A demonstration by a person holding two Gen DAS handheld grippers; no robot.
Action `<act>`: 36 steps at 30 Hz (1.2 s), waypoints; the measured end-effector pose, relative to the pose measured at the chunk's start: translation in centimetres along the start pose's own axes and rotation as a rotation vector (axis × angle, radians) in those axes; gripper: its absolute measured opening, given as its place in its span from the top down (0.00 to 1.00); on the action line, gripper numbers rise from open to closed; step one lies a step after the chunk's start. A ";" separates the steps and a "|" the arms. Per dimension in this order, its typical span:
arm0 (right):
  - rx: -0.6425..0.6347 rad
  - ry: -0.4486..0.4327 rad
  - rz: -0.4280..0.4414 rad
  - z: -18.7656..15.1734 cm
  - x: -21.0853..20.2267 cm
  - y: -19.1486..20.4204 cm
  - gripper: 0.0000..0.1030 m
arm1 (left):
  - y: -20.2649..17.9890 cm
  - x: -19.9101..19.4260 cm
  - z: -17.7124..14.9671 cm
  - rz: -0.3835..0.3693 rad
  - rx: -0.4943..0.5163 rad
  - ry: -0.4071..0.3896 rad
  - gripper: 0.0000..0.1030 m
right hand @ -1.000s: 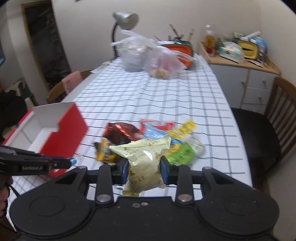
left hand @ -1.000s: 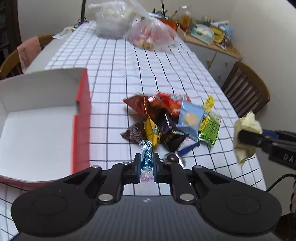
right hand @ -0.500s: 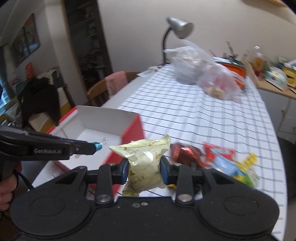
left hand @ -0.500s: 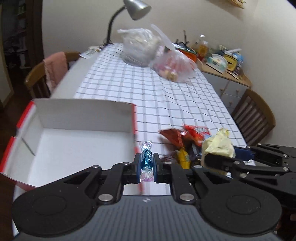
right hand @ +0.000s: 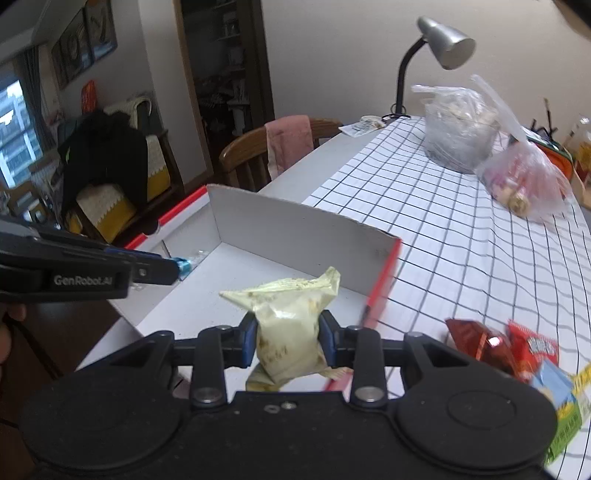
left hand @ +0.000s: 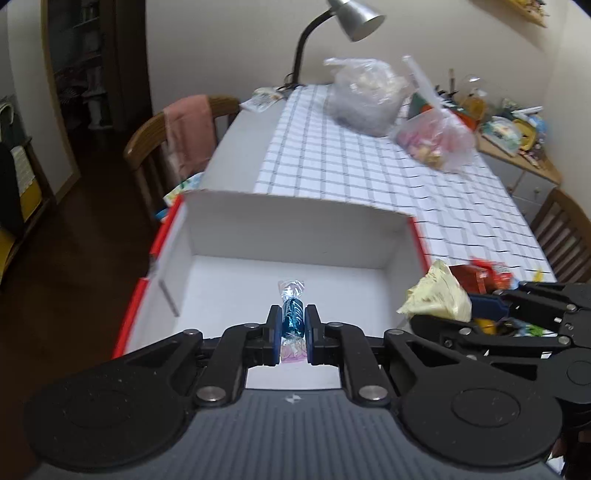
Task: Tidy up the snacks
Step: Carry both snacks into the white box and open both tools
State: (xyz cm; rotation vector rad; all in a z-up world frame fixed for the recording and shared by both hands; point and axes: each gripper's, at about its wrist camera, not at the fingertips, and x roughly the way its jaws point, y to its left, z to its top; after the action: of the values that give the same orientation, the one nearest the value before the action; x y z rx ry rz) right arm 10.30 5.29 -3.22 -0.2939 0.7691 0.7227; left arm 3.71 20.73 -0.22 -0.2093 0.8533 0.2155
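Note:
My left gripper is shut on a blue wrapped candy and holds it above the open white box with red outer sides. My right gripper is shut on a pale yellow snack packet over the box's near right corner. The packet also shows in the left wrist view, just right of the box. The left gripper shows from the side in the right wrist view, over the box's left part. A pile of snack packets lies on the checked tablecloth right of the box.
Two clear plastic bags and a desk lamp stand at the table's far end. A wooden chair with a pink cloth is at the far left, another chair at the right. A cluttered sideboard is behind.
Both grippers have swung left from over the snack pile to over the box, each still holding its snack. The box now fills the middle of both views.

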 end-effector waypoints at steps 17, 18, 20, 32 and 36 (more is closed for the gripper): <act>-0.069 0.186 -0.017 -0.3 8.2 3.5 0.69 | 4.4 6.0 -0.6 0.045 0.065 0.126 0.88; -0.069 0.192 -0.016 -0.4 8.4 3.6 0.69 | 4.5 6.2 -0.7 0.044 0.070 0.137 0.88; -0.065 0.200 -0.016 -0.5 8.6 3.6 0.68 | 4.5 6.7 -0.9 0.046 0.078 0.153 0.88; -0.011 0.175 -0.020 -0.7 7.7 3.1 0.60 | 4.5 6.7 -1.5 0.024 0.074 0.172 0.88; 0.024 0.148 -0.008 -0.6 6.5 2.7 0.54 | 4.3 5.8 -1.5 0.009 0.065 0.152 0.80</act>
State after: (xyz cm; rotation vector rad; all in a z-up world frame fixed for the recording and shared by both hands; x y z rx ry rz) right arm 11.41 10.10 -8.30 -0.3315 0.9162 0.6895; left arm 5.22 25.05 -6.03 -0.1624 1.0108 0.1820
